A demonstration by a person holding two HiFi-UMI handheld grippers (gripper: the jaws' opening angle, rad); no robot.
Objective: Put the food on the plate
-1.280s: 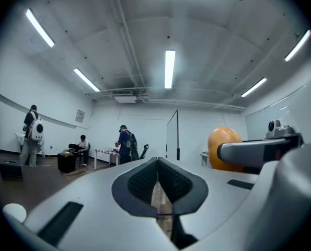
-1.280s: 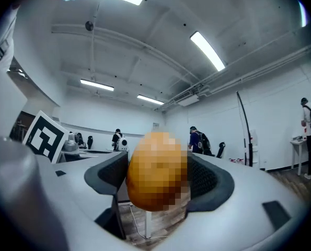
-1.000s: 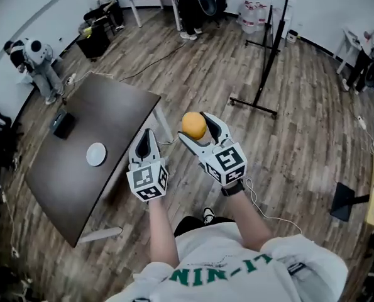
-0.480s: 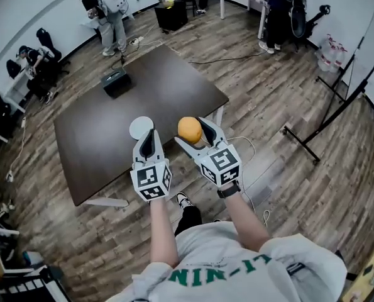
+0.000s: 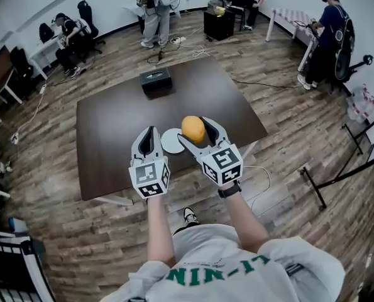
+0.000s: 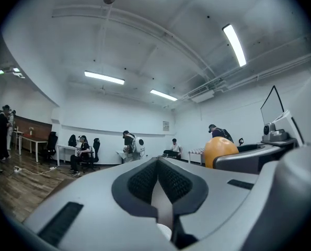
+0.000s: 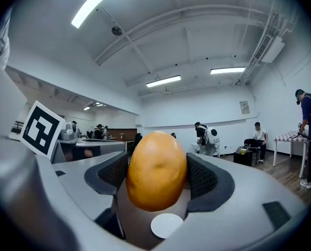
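Note:
My right gripper (image 5: pixel 195 131) is shut on an orange, egg-shaped piece of food (image 5: pixel 193 128), which fills the space between the pads in the right gripper view (image 7: pixel 156 171). A small white plate (image 5: pixel 171 140) lies on the dark brown table (image 5: pixel 111 124), just below and left of the food; it shows under the food as a white disc (image 7: pixel 166 225). My left gripper (image 5: pixel 148 139) hangs beside the right one, left of the plate, its jaws closed together (image 6: pixel 158 184) with nothing between them. The food (image 6: pixel 220 149) shows at the right of the left gripper view.
A black box (image 5: pixel 156 80) sits at the table's far edge. Several people stand or sit around the room's walls, one (image 5: pixel 330 36) at the right by a white table. A black stand base (image 5: pixel 337 181) lies on the wood floor to the right.
The view has swung round so the table and plate now lie straight ahead under both grippers. The right gripper still holds the food; the grippers keep the same pose relative to each other.

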